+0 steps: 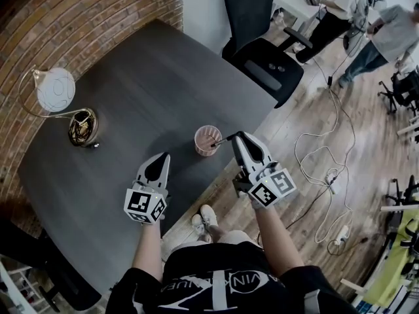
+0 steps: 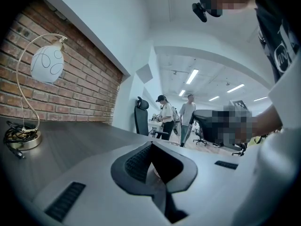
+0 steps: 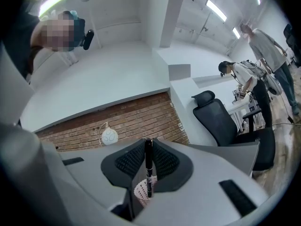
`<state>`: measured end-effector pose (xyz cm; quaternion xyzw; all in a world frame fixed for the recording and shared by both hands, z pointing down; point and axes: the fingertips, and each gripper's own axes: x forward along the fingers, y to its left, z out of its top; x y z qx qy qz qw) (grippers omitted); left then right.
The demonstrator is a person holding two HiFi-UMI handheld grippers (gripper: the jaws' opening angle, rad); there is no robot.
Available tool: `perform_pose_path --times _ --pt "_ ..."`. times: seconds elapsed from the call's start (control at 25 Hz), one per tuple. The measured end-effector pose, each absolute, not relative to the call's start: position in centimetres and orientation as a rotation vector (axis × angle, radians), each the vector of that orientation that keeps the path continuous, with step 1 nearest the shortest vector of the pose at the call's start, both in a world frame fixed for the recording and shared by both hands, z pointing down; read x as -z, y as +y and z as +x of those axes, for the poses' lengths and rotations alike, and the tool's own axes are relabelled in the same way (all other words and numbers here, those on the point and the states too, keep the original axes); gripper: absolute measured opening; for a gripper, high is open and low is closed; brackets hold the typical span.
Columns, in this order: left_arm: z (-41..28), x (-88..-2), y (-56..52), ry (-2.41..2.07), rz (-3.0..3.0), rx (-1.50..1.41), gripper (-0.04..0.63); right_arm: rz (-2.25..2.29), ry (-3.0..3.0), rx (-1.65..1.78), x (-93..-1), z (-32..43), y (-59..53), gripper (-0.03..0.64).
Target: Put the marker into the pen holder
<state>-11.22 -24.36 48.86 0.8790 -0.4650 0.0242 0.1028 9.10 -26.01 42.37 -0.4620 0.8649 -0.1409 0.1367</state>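
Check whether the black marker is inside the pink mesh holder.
Not fully: right gripper grips black marker, tip over pink mesh holder.

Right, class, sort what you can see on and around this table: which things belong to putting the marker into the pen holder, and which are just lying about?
Job in hand:
marker, held in the right gripper
pink pen holder

Just lying about:
globe lamp
black office chair
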Motion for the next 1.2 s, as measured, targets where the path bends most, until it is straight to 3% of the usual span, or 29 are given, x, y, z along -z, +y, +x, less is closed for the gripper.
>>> perform_pose_path --times 1.2 --pt "-11.8 -52.2 -25.8 -1.402 2.524 -0.099 0.014 -1.247 2.674 0.553 -51.0 3.9 -29.2 0.058"
